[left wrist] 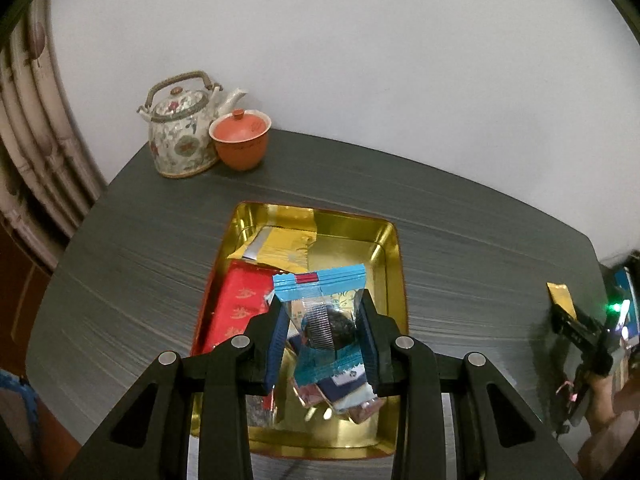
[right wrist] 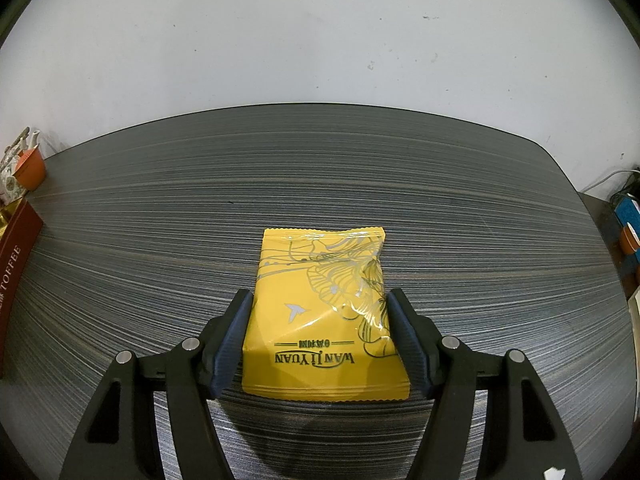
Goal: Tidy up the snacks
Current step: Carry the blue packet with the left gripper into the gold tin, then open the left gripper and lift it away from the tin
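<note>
My left gripper (left wrist: 321, 303) is shut on a clear snack packet with blue ends (left wrist: 320, 285), held just above a gold tin tray (left wrist: 394, 264). Inside the tray lie a red packet (left wrist: 240, 304), a yellow packet (left wrist: 280, 248) and several small wrapped snacks under the held one. My right gripper (right wrist: 318, 300) is shut on a yellow snack packet (right wrist: 312, 272) printed with silver leaves, its pads pressing both side edges low over the dark table (right wrist: 320, 160). That gripper (left wrist: 570, 320) and its yellow packet (left wrist: 560, 298) also show at the far right of the left wrist view.
A flowered teapot (left wrist: 182, 132) and an orange lidded cup (left wrist: 240, 140) stand at the table's far left corner by the white wall. A dark red toffee box edge (right wrist: 16, 256) lies at the left. Clutter and cables sit off the table's right end (right wrist: 628, 216).
</note>
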### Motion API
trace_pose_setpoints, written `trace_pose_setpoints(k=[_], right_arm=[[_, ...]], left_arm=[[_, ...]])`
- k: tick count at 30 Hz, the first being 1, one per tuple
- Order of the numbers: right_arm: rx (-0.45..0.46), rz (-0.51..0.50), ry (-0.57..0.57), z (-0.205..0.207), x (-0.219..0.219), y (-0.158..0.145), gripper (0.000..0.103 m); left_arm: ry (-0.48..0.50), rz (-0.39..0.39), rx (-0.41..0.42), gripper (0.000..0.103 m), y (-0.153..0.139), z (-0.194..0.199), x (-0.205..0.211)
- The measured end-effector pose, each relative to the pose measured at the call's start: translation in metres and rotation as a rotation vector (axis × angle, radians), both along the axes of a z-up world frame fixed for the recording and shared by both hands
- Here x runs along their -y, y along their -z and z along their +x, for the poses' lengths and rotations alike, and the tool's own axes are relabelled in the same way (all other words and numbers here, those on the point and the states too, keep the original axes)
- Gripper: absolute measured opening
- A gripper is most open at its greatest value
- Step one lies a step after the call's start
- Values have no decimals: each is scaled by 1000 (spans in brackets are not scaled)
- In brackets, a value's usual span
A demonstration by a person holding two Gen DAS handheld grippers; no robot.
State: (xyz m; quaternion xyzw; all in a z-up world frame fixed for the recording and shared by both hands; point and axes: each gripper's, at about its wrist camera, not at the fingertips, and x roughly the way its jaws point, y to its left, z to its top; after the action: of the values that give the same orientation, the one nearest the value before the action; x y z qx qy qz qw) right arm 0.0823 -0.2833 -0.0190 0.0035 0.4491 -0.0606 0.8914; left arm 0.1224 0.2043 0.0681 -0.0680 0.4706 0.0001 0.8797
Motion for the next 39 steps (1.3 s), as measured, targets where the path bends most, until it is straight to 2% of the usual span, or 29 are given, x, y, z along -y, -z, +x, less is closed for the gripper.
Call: trace_pose_setpoints(k=[5, 11, 15, 24, 28, 31, 33, 35, 39], right_arm=[[0, 0, 0, 0, 0, 0, 65], [0, 0, 0, 0, 1, 0, 65], [0, 1, 0, 0, 1, 0, 65], [0, 1, 0, 0, 2, 0, 65], [0, 0, 0, 0, 1, 0, 65], [0, 1, 0, 0, 2, 0, 65], [0, 1, 0, 0, 2, 0, 65], [0, 1, 0, 0, 2, 0, 65], [0, 1, 0, 0, 3, 0, 65]], left_arm=[[4, -26, -28, 34, 9, 15, -1], [-30, 6, -58, 34, 25, 38, -8], [-60, -8, -95, 34, 38, 48, -20], [-59, 13, -136, 34, 59, 58, -23], [-59, 6, -132, 35, 58, 59, -24], [-60, 31, -136, 36, 56, 59, -22], [-65, 37, -128, 44, 53, 58, -21], [-74, 42, -111, 70, 48, 55, -21], [-65, 63, -77, 73, 36, 49, -17]])
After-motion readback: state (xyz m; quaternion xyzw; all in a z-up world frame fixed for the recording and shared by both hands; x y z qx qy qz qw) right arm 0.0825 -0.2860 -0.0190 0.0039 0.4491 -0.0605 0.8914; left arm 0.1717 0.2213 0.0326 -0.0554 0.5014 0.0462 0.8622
